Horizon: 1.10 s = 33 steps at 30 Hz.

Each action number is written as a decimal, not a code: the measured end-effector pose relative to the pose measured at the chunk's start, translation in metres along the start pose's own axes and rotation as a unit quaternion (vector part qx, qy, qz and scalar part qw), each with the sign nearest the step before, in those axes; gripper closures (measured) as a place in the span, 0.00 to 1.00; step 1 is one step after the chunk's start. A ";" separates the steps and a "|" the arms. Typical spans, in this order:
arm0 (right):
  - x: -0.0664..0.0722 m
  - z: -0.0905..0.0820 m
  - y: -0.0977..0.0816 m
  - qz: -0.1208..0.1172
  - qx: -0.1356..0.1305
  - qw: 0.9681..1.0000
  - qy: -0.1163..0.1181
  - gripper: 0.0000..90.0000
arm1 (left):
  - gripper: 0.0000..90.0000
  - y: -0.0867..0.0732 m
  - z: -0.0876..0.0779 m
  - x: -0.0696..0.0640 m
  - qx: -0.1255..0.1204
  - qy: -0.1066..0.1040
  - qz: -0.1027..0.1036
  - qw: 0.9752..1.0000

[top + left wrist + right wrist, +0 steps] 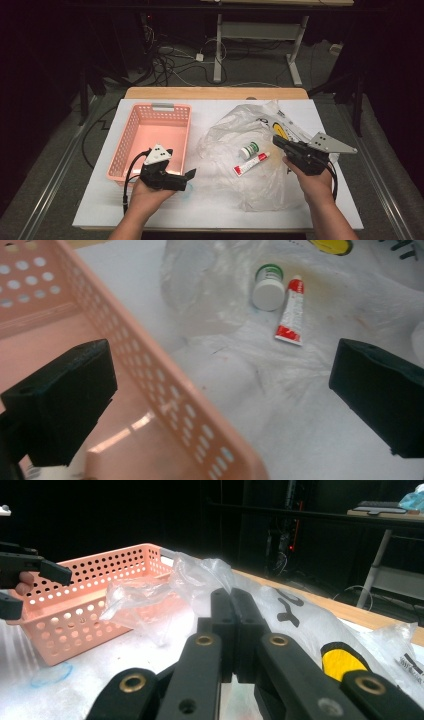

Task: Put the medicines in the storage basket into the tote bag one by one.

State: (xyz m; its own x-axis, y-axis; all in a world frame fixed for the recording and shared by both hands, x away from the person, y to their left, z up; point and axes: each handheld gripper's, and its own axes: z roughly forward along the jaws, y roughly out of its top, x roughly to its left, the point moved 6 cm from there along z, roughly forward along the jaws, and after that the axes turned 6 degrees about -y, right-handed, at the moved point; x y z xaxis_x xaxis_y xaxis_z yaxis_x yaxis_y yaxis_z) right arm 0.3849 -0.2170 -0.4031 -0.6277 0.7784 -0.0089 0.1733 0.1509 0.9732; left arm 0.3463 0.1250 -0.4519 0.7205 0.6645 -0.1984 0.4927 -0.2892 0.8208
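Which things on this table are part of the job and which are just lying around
In the job:
pink basket
red-and-white tube
small white jar with a green label
clear plastic bag

Lying about:
cables on the floor
desk frame behind the table

Dim lab: cable tangle (167,62) on floor, adjustable desk frame (260,37).

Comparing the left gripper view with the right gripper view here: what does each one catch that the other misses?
Left gripper view alone: a small white bottle and a red-and-white tube lying side by side on the clear plastic bag, seen between wide-open jaws. Right gripper view alone: its own jaws pressed together, and the left gripper farther off. Both share the pink basket and the bag.
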 end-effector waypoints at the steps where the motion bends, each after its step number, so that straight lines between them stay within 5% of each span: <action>1: 0.000 0.000 0.000 0.000 -0.001 1.000 0.001 1.00 | 0.00 -0.001 -0.002 0.003 0.002 0.005 -0.001 1.000; 21: 0.000 0.003 0.000 0.004 0.001 1.000 0.003 1.00 | 0.00 -0.018 -0.045 0.057 0.005 0.074 -0.054 0.996; 27: -0.002 0.002 0.001 0.005 -0.001 1.000 0.002 1.00 | 0.00 -0.015 -0.047 0.062 0.020 0.081 -0.051 0.995; 30: -0.002 0.000 -0.001 0.002 0.000 1.000 -0.001 1.00 | 0.00 -0.013 -0.048 0.068 0.025 0.099 -0.063 0.993; 33: -0.002 0.000 -0.002 0.004 0.004 1.000 -0.001 1.00 | 0.00 -0.011 -0.044 0.073 0.051 0.100 -0.061 0.992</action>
State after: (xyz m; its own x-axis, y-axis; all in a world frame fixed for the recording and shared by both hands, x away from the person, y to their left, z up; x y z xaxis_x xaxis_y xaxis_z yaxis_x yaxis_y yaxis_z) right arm 0.3861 -0.2188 -0.4050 -0.6244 0.7811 -0.0012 0.1841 0.1487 0.9716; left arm 0.3717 0.2069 -0.4522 0.5466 0.8189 -0.1752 0.6243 -0.2590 0.7370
